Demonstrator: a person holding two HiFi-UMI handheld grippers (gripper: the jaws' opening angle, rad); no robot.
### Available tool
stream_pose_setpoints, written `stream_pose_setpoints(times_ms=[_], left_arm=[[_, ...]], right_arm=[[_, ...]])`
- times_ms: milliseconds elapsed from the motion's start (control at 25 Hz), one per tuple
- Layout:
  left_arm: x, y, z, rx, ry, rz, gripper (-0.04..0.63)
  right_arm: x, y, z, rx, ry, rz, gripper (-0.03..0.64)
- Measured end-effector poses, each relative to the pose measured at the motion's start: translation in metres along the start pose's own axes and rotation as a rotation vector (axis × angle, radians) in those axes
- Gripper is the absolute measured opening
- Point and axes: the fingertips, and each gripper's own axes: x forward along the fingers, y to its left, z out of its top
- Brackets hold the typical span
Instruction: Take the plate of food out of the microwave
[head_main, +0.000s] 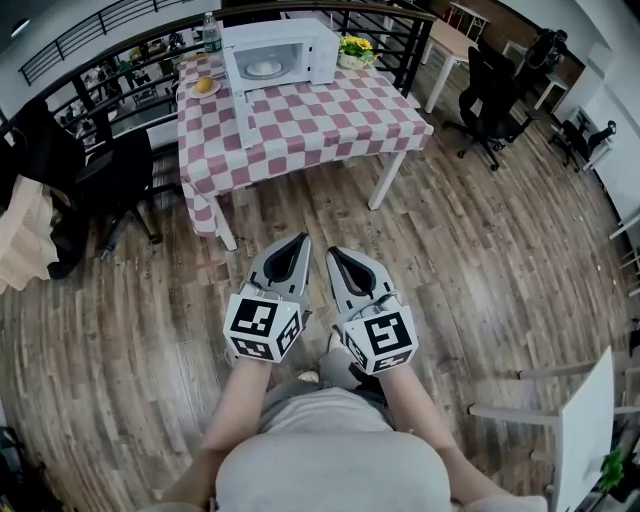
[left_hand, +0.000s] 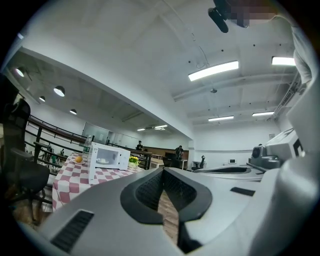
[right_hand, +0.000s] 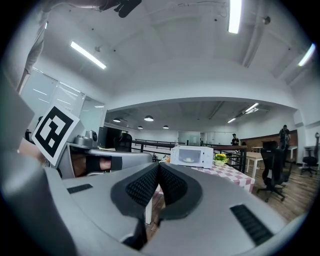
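Note:
A white microwave (head_main: 270, 52) stands at the back of a table with a pink-and-white checked cloth (head_main: 300, 125), its door (head_main: 243, 108) swung open towards me. Inside it lies a white plate of food (head_main: 264, 68). The microwave (left_hand: 107, 156) also shows far off in the left gripper view, and the microwave (right_hand: 191, 156) in the right gripper view. My left gripper (head_main: 300, 240) and right gripper (head_main: 332, 254) hang side by side over the wooden floor, well short of the table. Both are shut and hold nothing. The left gripper (left_hand: 162, 170) and right gripper (right_hand: 159, 165) point towards the table.
On the table are an orange on a small plate (head_main: 204, 86), a bottle (head_main: 210, 32) and yellow flowers (head_main: 355, 47). Black office chairs stand to the left (head_main: 110, 170) and right (head_main: 495, 95). A black railing (head_main: 100, 40) runs behind. A white chair (head_main: 585, 420) is at lower right.

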Motion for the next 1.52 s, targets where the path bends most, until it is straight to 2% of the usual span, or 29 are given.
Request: stream_pose_setpoints(times_ms=[480, 1520], left_arm=[[0.057, 0.035, -0.004, -0.003, -0.005, 0.046, 0.002], [0.255, 0.112, 0.021, 0.034, -0.005, 0.157, 0.002]], right_arm=[[0.055, -0.037, -0.011, 0.001, 0.004, 0.056, 0.026], [0.208, -0.193, -0.006, 0.022, -0.023, 0.177, 0.026]])
